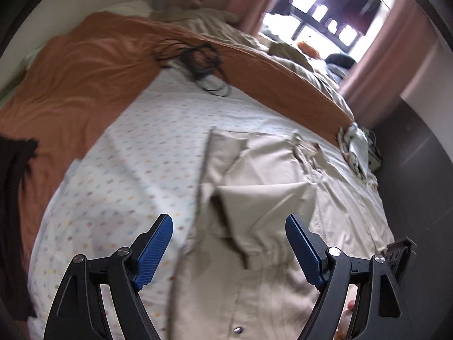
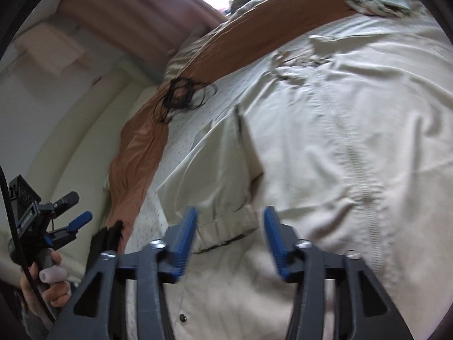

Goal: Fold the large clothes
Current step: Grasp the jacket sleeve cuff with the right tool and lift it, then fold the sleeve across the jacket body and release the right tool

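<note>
Beige jacket (image 1: 283, 198) spread front-up on dotted white bedsheet (image 1: 127, 155), zip (image 2: 354, 147) running down the middle; left sleeve (image 1: 263, 209) folded inward across the chest, elastic cuff (image 2: 226, 223) lying near the hem. Orange blanket (image 1: 85, 70) beyond, with tangled black cord (image 1: 201, 62) at its edge

Left gripper (image 1: 229, 243): jaws released, spread wide above the folded sleeve, nothing between the pads. Right gripper (image 2: 230, 240): jaws likewise released, hovering over the cuff, no cloth pinched

Fold judged partly done: one sleeve in, far side and hem probably still to come

Risks from here: loosely laid sleeve, bulging and uncreased, apt to slide back out on any tug at the body panel; slick fabric prone to a pinch through one layer only, leaving the lower layer behind; open pads liable to snag cuff elastic or zip on the next descent; motion blur in both views, hence exact pad-to-cloth clearance not determinable
</note>
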Tool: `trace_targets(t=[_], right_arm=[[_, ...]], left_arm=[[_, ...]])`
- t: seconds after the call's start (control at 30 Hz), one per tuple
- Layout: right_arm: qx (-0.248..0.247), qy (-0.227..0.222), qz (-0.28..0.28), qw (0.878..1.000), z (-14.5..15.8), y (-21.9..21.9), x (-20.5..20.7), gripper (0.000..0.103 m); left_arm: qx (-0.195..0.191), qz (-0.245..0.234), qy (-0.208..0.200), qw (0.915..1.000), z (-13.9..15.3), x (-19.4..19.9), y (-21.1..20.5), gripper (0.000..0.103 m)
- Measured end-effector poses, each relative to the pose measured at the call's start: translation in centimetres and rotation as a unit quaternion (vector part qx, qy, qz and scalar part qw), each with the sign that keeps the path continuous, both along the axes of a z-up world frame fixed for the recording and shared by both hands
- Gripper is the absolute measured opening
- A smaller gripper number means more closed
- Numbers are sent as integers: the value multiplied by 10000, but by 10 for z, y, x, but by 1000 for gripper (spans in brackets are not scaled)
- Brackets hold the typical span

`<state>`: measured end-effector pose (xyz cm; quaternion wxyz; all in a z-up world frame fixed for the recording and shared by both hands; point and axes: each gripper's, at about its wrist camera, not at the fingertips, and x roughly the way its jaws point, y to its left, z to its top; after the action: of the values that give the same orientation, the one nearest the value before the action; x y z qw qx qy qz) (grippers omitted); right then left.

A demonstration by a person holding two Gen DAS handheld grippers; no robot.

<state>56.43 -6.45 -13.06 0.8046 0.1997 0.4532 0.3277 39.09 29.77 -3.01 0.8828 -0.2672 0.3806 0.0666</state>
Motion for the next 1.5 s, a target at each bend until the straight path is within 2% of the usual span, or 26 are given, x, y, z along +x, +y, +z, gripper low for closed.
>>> trace_targets(t=[0.03,0.1,0.27,0.33,0.47,0.57,0.67,0.77,0.8,0.83,0.87,0.9,0.93,1.13,1.5], right_arm=[[-22,38,94,9999,-1,10,1,81],[-155,55,161,9997,-5,24,0,88],[-945,-183,482,9942,-13,67,-7,88],[-1353,-429,665,9876,-14,84,-16,88],[-1871,-951,1023,9724,-16,109,-31,88],[-2185,-962,1157,9642,-26,126,-34,88],[-2756,-866,1438,9465,-45,153,-32,88],[-3479,-937,1497,9208,-58,170,-31,86],[-3541,-956,1468,9187,-57,170,-30,77],[-3555,-963,1417,9188,-55,168,-29,56],[-3503,-903,1428,9213,-51,165,-27,46],[-3399,-778,1473,9256,-47,162,-24,26],[-3331,-753,1449,9286,-38,156,-21,13],[-3011,-1220,1278,9371,28,120,-18,9],[-2301,-1530,704,9585,141,48,15,8]], left_arm=[[-4,61,-10,10000,-1,-6,4,83],[36,228,-16,9997,-3,-25,17,83],[4,599,-23,9982,-8,-65,46,83],[-56,724,-80,9973,-8,-79,54,83],[-313,914,-193,9951,-11,-108,66,83],[-345,1048,-251,9936,-11,-126,71,83],[-363,1175,-326,9919,-14,-145,75,83],[-390,1331,-373,9896,-21,-159,78,83],[-360,1381,-347,9892,-25,-163,77,83],[-334,1386,-319,9893,-29,-165,75,83],[-328,1398,-336,9891,-32,-166,73,83],[-339,1424,-374,9885,-36,-168,71,82],[-358,1437,-392,9882,-38,-170,70,82],[-365,1319,-465,9895,-50,-167,50,83],[-85,1088,-370,9933,-53,-162,28,83]])
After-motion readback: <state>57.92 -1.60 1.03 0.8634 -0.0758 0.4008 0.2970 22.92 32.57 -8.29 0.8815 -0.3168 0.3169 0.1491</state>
